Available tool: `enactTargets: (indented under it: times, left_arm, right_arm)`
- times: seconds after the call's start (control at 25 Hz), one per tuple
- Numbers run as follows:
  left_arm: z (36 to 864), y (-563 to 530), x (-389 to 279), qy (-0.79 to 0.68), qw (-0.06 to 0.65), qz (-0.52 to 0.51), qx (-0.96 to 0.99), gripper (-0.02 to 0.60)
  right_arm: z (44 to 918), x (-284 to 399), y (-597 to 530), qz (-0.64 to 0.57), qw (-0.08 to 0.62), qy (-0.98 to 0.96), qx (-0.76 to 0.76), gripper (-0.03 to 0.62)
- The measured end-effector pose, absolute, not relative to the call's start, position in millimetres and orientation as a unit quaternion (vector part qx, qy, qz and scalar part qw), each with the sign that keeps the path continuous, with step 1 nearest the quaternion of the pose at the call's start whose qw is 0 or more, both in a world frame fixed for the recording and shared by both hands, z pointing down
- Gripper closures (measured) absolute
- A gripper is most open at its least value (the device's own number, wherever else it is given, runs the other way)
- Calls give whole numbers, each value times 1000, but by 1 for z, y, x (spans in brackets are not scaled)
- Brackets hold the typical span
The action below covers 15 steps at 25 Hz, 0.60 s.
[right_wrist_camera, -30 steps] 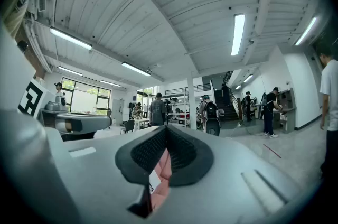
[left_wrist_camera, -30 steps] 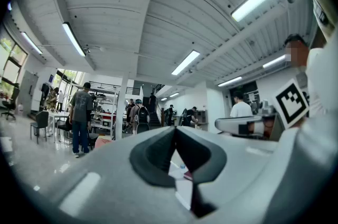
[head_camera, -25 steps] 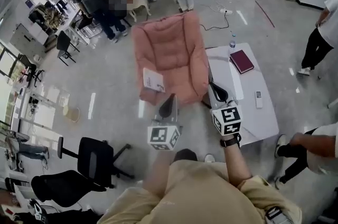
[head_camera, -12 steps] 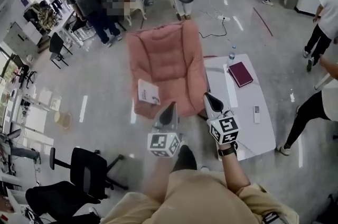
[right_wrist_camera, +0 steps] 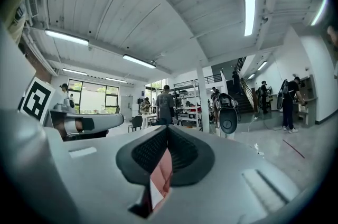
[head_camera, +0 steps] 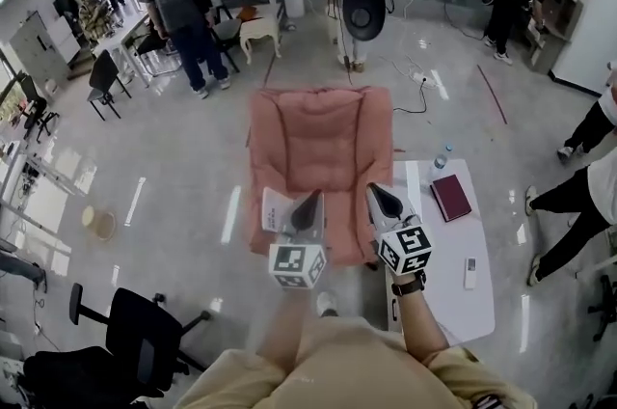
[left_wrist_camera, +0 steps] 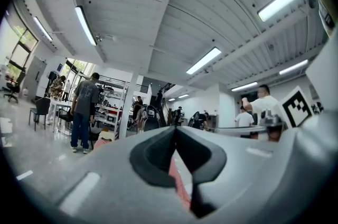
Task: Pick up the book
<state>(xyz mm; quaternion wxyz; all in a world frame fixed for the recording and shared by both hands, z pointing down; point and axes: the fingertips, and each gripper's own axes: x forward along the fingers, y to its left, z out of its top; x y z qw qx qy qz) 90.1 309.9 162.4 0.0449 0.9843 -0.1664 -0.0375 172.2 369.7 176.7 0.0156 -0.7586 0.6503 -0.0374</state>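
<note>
A white book (head_camera: 277, 208) lies on the seat of the pink armchair (head_camera: 323, 142), at its left front. A dark red book (head_camera: 450, 197) rests on the white table (head_camera: 443, 296) to the right of the chair. My left gripper (head_camera: 313, 197) is shut and empty, its tip just right of the white book and above the seat's front. My right gripper (head_camera: 372, 190) is also shut and empty, over the chair's right arm. In the left gripper view the closed left gripper (left_wrist_camera: 175, 130) points level into the room. In the right gripper view, so does the right gripper (right_wrist_camera: 167, 129).
A remote (head_camera: 470, 272) and a bottle (head_camera: 441, 159) sit on the table. A black office chair (head_camera: 135, 340) stands at lower left. People stand beyond the armchair and at the right edge. A cable (head_camera: 410, 98) trails on the floor behind the chair.
Both grippers have been carried forward to the armchair, which now sits in the middle of the head view. Their jaws have stayed shut. The table has shifted to the right.
</note>
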Motion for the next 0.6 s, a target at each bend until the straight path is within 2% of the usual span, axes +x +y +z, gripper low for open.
enactTargets:
  times: [0.24, 0.4, 0.6]
  left_arm:
    - [188, 213, 83, -188, 59, -14, 980, 581]
    - [249, 162, 57, -220, 99, 20, 970, 581]
    - [319, 124, 20, -277, 147, 62, 948, 581]
  right_arm:
    - [197, 168, 268, -61, -12, 688, -723, 585]
    - [234, 151, 226, -85, -59, 721, -685, 549]
    - [296, 138, 178, -136, -118, 764, -619, 549]
